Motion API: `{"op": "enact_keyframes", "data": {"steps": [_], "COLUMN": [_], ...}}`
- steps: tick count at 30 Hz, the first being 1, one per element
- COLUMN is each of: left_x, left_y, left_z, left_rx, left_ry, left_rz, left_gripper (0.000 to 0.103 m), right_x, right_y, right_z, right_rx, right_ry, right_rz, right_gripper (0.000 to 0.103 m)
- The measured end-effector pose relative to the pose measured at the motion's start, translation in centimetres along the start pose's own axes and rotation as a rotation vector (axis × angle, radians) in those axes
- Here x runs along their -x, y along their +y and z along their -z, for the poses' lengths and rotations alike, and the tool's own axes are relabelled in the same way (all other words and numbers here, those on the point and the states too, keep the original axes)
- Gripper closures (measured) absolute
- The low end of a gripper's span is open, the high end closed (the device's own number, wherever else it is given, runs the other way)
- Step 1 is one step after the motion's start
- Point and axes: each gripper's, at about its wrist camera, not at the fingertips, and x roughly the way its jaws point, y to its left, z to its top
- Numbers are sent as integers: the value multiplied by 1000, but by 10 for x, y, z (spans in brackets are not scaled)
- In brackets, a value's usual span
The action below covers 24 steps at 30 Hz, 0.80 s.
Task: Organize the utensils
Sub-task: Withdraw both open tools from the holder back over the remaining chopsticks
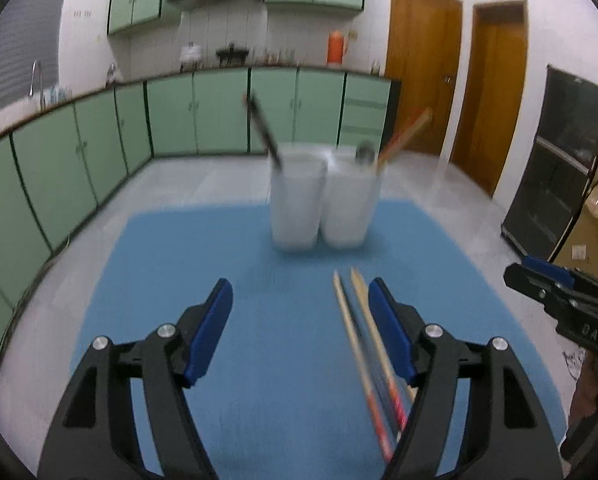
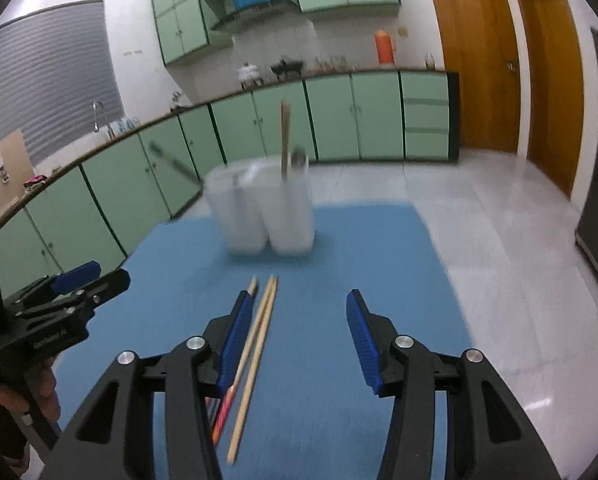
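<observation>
Leftmost, the left gripper (image 1: 301, 322) is seen spread wide with nothing between its blue pads, above the blue surface (image 1: 171, 264). Just right of its middle, a pair of pale wooden chopsticks (image 1: 363, 344) lies flat on the surface, close together, tips pointing far, with red patterned ends nearest the cameras. Farther off, two translucent white holders (image 1: 319, 204) stand touching; a dark utensil (image 1: 263, 130) leans from the left one, wooden sticks (image 1: 405, 138) from the right. Rightmost, the right gripper (image 2: 299, 328) is likewise spread wide and empty.
</observation>
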Motion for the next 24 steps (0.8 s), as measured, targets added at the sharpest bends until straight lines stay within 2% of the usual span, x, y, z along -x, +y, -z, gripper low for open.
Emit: {"op": "enact_keyframes", "data": {"steps": [6,10,14,22,24], "left_x": [-5,-6,-9,-11,-11], "left_y": [11,6,6,8,8], "left_z": [40,68,81,100,101], "left_rx": [-1,-6,-6,-17,-14], "left_ry": [100,151,189,231,233], "left_rz": [-25,-34,-44,-56,-55], "left_gripper": [30,23,21,16,15], "right_x": [-7,-11,-18,-26,-27], "right_y": [1,19,34,53,55], "right_z": [61,80,93,109,111], "right_rx": [-31,7,51,119,130], "right_ry": [106,149,182,188,178], "right_rz": [0,6,-5,18,28], "right_gripper": [54,54,54,54,61]}}
